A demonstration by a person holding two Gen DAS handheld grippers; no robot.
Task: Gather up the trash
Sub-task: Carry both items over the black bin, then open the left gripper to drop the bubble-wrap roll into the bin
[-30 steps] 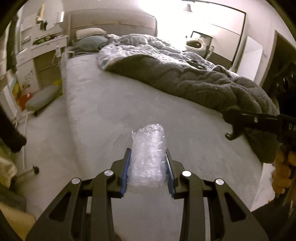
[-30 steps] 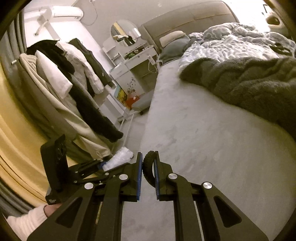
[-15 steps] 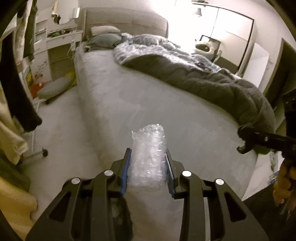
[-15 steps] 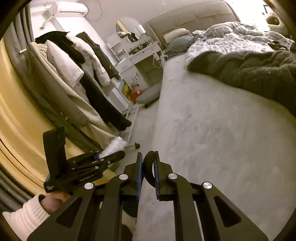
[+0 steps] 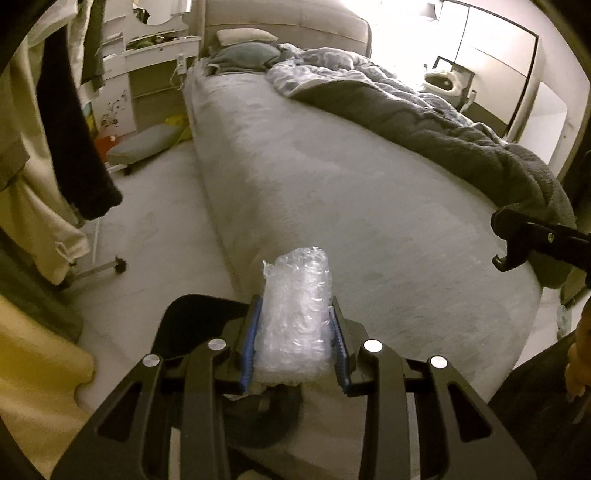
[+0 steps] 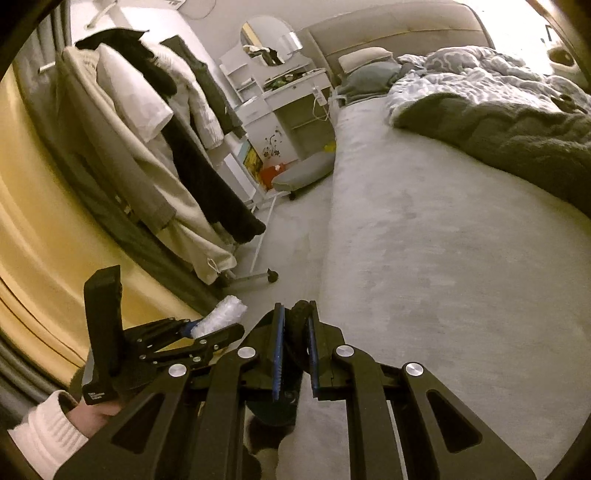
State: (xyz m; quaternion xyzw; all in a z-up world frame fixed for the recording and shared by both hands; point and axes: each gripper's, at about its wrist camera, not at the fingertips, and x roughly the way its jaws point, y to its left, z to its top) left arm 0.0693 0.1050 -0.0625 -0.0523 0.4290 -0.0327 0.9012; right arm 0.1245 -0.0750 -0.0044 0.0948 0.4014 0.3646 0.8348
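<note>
Left gripper [image 5: 295,332]: you pinch bubble-wrap wad [image 5: 295,317] | Right gripper [image 6: 293,350]: jaws clamp black bag rim [image 6: 297,321] | Change: both carried off bed [image 5: 351,192], toward its foot corner; drop pending.

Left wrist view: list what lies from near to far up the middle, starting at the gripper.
left gripper shut on the bubble wrap roll → bare grey mattress → rumpled patterned duvet → grey pillow → cream pillow → padded headboard.
</note>
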